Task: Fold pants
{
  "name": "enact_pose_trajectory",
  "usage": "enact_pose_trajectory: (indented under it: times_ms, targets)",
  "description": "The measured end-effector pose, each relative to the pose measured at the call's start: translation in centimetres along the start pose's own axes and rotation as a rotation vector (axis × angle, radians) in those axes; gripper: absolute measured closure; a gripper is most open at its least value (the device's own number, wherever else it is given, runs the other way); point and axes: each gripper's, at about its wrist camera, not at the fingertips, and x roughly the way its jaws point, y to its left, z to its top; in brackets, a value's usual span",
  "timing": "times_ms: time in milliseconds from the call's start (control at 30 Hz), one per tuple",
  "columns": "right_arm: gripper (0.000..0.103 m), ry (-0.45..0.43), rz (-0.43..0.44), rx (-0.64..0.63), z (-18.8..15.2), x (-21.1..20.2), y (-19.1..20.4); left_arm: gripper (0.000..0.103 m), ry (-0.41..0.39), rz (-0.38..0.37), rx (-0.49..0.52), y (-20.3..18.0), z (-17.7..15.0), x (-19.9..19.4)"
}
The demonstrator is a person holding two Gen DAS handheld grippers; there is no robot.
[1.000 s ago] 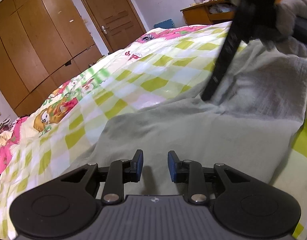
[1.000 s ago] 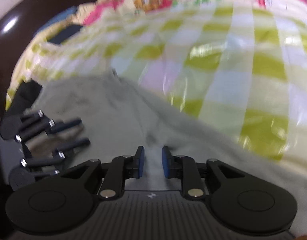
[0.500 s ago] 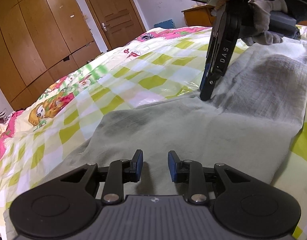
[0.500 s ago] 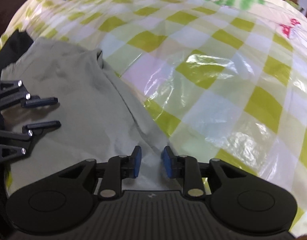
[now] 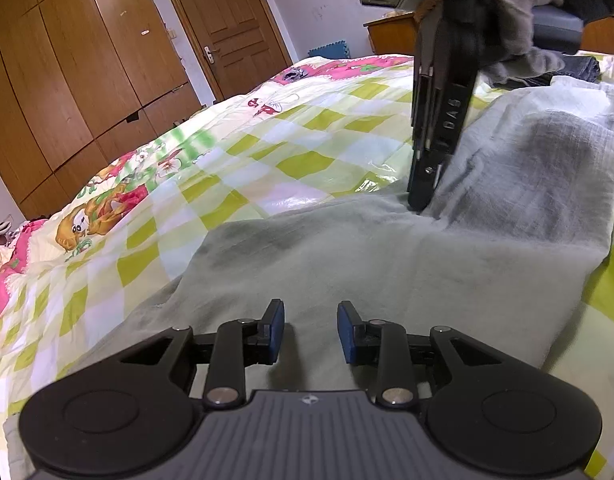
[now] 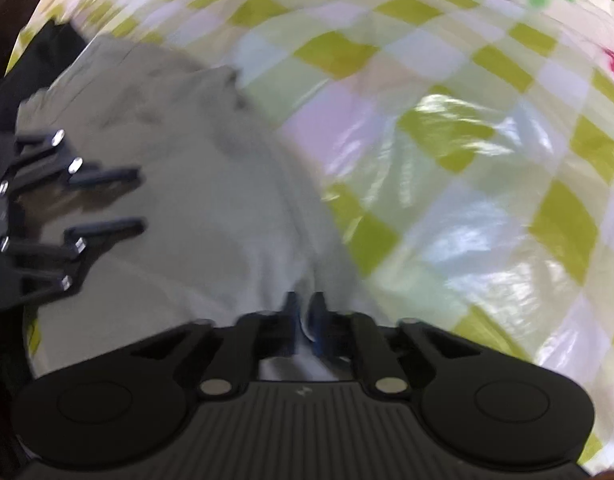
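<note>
Pale grey-green pants [image 5: 347, 256] lie spread on a checked bedspread [image 5: 267, 152]. My left gripper [image 5: 311, 332] hovers low over the near part of the pants, open, with only flat cloth under the gap. My right gripper [image 5: 421, 200] points steeply down at the pants' far edge, held by a gloved hand. In the blurred right wrist view my right gripper [image 6: 305, 316] is shut, with a ridge of the pants [image 6: 195, 208] pinched between its blue pads, close to where the cloth meets the bedspread [image 6: 467, 160]. The left gripper [image 6: 139, 198] shows at the left there.
A wooden wardrobe [image 5: 67, 80] and a door [image 5: 227, 28] stand beyond the bed. A wooden dresser [image 5: 391, 36] is at the back right, and dark clothes [image 5: 579, 68] are piled behind the pants. The glossy bedspread stretches away to the left.
My right gripper tipped more upright, settled on the pants' far edge and closed its jaws on the cloth. My left gripper stayed where it was.
</note>
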Motion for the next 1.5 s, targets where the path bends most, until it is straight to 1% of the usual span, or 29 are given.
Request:
enact_pose_trajectory:
  times_ms: [67,167,233,300,333,367,400,433,500,567,633,667,767,800,833,867,900,933,967,1000,1033,1067,1100,1167,1200,1300,1400,1433,1500]
  targets:
    - [0.100,-0.035,-0.025,0.028,-0.1,-1.1,0.1,0.059,-0.002,0.001,0.001,0.0,0.0,0.0]
    - [0.100,-0.127,-0.046,0.099,-0.1,-3.6,-0.5,0.059,-0.004,0.001,0.000,0.0,0.0,-0.1]
    - [0.100,-0.174,-0.066,0.120,-0.3,-4.7,-0.9,0.059,-0.008,0.004,0.000,-0.1,0.0,-0.1]
    - [0.098,-0.171,-0.076,0.145,-0.2,-3.7,-1.3,0.059,-0.004,0.005,0.006,-0.3,0.0,0.0]
    - [0.098,-0.150,-0.103,0.159,-0.3,-2.6,-1.5,0.059,0.002,0.010,0.018,-0.5,0.0,0.1]
    - [0.096,-0.140,-0.157,0.158,-0.5,-1.6,-1.7,0.058,0.006,0.015,0.033,-0.7,-0.1,0.2]
    - [0.091,-0.128,-0.199,0.167,-0.8,-1.0,-1.9,0.058,0.009,0.021,0.046,-0.9,-0.1,0.1]
    - [0.091,-0.121,-0.223,0.199,-1.2,-0.7,-2.3,0.058,0.011,0.027,0.064,-1.0,-0.1,0.0]
    - [0.091,-0.183,-0.208,0.282,-2.4,-2.2,-2.5,0.058,0.008,0.030,0.080,-1.0,0.1,-0.4]
    - [0.091,-0.259,-0.206,0.334,-4.5,-4.8,-1.7,0.057,0.007,0.027,0.071,-0.7,0.3,-0.9]
    - [0.090,-0.310,-0.200,0.354,-7.1,-6.8,0.3,0.057,0.001,0.024,0.071,-0.8,0.6,-1.3]
    - [0.088,-0.325,-0.191,0.363,-8.2,-7.3,1.1,0.057,-0.004,0.023,0.077,-1.0,0.8,-1.6]
    - [0.087,-0.332,-0.179,0.429,-11.7,-7.2,2.5,0.057,-0.019,0.006,0.109,-2.1,1.5,-2.3]
    - [0.086,-0.328,-0.181,0.475,-13.1,-6.7,2.4,0.054,-0.021,-0.009,0.123,-2.8,1.7,-2.5]
    - [0.086,-0.323,-0.211,0.524,-14.2,-6.0,2.2,0.052,-0.013,-0.030,0.140,-3.4,1.8,-2.4]
    - [0.089,-0.336,-0.241,0.574,-15.4,-5.6,1.8,0.052,0.004,-0.044,0.162,-4.0,1.8,-2.1]
    - [0.093,-0.374,-0.244,0.626,-16.7,-5.7,1.3,0.052,0.022,-0.041,0.189,-4.7,1.8,-1.7]
    - [0.093,-0.415,-0.242,0.673,-17.6,-6.2,1.0,0.052,0.035,-0.027,0.220,-5.3,1.7,-1.4]
    - [0.091,-0.465,-0.256,0.725,-18.7,-7.2,0.9,0.052,0.041,-0.018,0.242,-5.6,1.8,-1.4]
    - [0.085,-0.511,-0.272,0.752,-19.6,-8.3,1.1,0.052,0.048,-0.011,0.253,-5.7,2.1,-1.5]
    - [0.085,-0.547,-0.288,0.766,-20.6,-9.3,1.3,0.052,0.055,-0.010,0.252,-5.8,2.5,-1.7]
    - [0.084,-0.577,-0.302,0.779,-21.7,-10.2,1.5,0.052,0.058,-0.013,0.249,-5.8,2.8,-2.0]
    - [0.079,-0.596,-0.319,0.801,-23.0,-11.1,1.6,0.052,0.058,-0.014,0.252,-6.0,3.2,-2.2]
    - [0.076,-0.624,-0.348,0.900,-25.8,-12.3,1.8,0.052,0.058,-0.010,0.277,-6.6,3.7,-2.4]
    - [0.075,-0.650,-0.340,0.960,-27.3,-12.7,1.9,0.052,0.060,-0.009,0.290,-7.0,4.1,-2.4]
    - [0.075,-0.741,-0.277,1.138,-32.2,-13.3,1.9,0.052,0.071,-0.033,0.304,-8.1,4.8,-2.2]
    - [0.074,-0.800,-0.219,1.282,-35.4,-12.3,1.5,0.052,0.071,-0.037,0.346,-9.3,5.3,-2.3]
    - [0.074,-0.829,-0.195,1.324,-36.3,-12.0,1.2,0.052,0.071,-0.037,0.355,-9.6,5.5,-2.3]
    - [0.073,-0.901,-0.177,1.390,-37.8,-11.4,0.7,0.052,0.073,-0.034,0.365,-9.9,6.0,-2.3]
